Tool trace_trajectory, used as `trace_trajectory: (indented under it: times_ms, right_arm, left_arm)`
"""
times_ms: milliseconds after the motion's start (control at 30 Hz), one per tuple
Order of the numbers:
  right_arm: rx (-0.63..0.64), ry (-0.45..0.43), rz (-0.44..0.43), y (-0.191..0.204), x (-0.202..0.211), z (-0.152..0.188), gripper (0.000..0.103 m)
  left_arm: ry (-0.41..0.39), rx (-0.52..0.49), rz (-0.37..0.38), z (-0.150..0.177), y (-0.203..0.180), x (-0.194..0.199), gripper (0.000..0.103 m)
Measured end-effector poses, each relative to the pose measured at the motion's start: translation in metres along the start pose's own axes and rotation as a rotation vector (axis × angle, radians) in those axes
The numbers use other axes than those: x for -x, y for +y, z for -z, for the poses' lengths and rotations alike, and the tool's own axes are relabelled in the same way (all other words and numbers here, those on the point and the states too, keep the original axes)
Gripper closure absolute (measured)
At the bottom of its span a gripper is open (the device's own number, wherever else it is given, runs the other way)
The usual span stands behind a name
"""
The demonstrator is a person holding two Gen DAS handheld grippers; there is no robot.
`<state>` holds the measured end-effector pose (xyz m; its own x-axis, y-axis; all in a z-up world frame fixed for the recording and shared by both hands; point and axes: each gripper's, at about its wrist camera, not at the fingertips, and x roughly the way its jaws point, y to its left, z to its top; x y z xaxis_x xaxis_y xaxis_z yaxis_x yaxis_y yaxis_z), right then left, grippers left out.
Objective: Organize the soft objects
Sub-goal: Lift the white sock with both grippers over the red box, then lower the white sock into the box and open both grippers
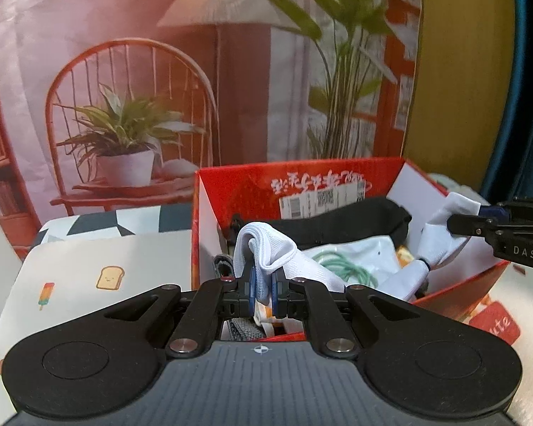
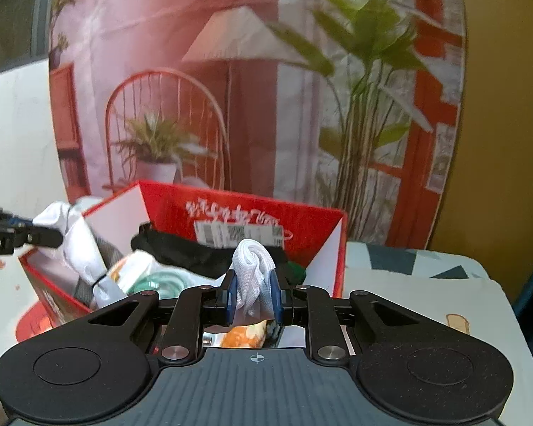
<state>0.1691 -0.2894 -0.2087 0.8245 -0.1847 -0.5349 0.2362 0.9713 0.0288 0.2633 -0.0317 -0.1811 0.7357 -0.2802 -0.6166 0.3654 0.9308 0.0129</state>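
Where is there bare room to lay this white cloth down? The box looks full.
Free: the printed mat left of the red box, and the mat strip on the box's other side. Crowded: inside the box, with a black cloth, green cord and the white cloth that both grippers grip.
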Motion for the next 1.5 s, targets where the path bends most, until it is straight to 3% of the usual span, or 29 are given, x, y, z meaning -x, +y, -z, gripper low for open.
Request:
trace_trajectory:
  times_ms: [667,1167,1233,1300,1433,1500]
  right_arm:
    - [-0.004,0.103,-0.049,0.003,-0.013,0.015,0.085]
    - [-0.016,0.115,-0.046,0.005,-0.015,0.013,0.085]
    - [-0.023,0.120,-0.043,0.004,-0.016,0.014,0.085]
    - [-0.032,0.123,-0.035,0.002,-0.015,0.014,0.084]
    - [-0.061,0.116,-0.018,-0.005,-0.012,0.013,0.079]
    - [-0.069,0.098,-0.003,-0.007,-0.009,0.010,0.077]
  left_arm:
    - [0.072,-0.056,0.034,0.006,-0.013,-0.023,0.093]
    - [0.054,0.003,0.063,0.004,-0.005,-0.020,0.091]
    - [0.056,0.013,0.062,0.004,-0.004,-0.020,0.087]
    - [0.051,0.029,0.063,0.003,-0.003,-0.019,0.066]
    - [0.040,0.052,0.068,-0.001,0.000,-0.015,0.054]
    - [0.020,0.061,0.059,-0.003,0.001,-0.011,0.035]
